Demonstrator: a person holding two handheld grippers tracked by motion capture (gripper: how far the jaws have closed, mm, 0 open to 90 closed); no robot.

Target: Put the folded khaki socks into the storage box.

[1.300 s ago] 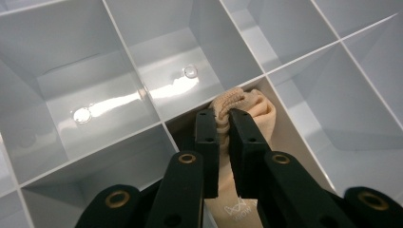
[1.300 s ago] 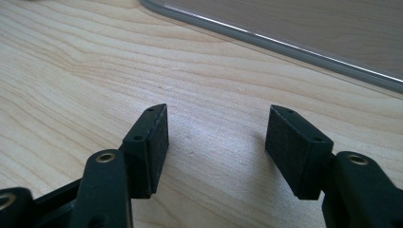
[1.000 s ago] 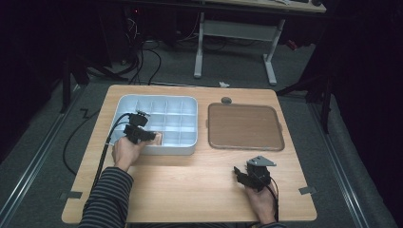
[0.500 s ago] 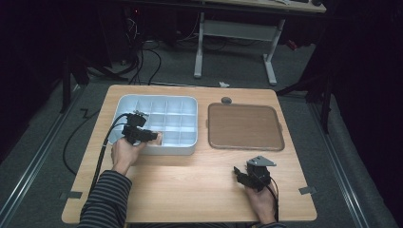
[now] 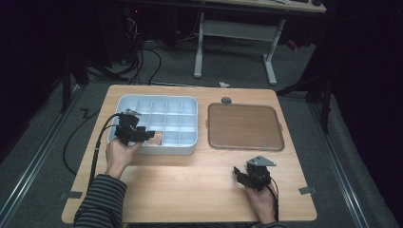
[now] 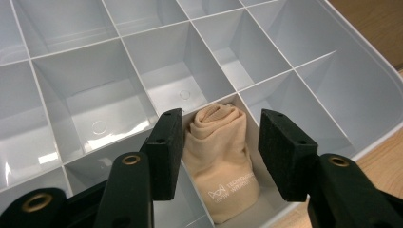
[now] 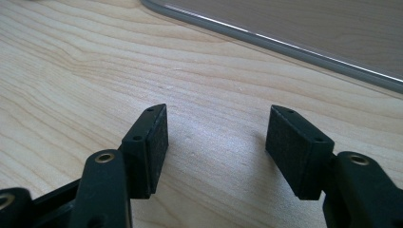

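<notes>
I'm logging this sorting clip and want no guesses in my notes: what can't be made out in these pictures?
- Rolled beige cloth: its near end is cut off by the bottom edge of the left gripper view; its white print is too small to read.
- Left tongs in the high view: too small to tell whether the open jaws touch the divider tray.
- Brown tray: cropped by the right gripper view's top edge.

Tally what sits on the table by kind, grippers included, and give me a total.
Compartment trays: 1, the white tray
Flat brown trays: 1, the brown tray
Rolled cloths: 1, the beige cloth roll lying in a near-edge compartment
Hand-held grippers: 2, the left gripper and the right gripper, both with jaws apart
Total: 5
</notes>
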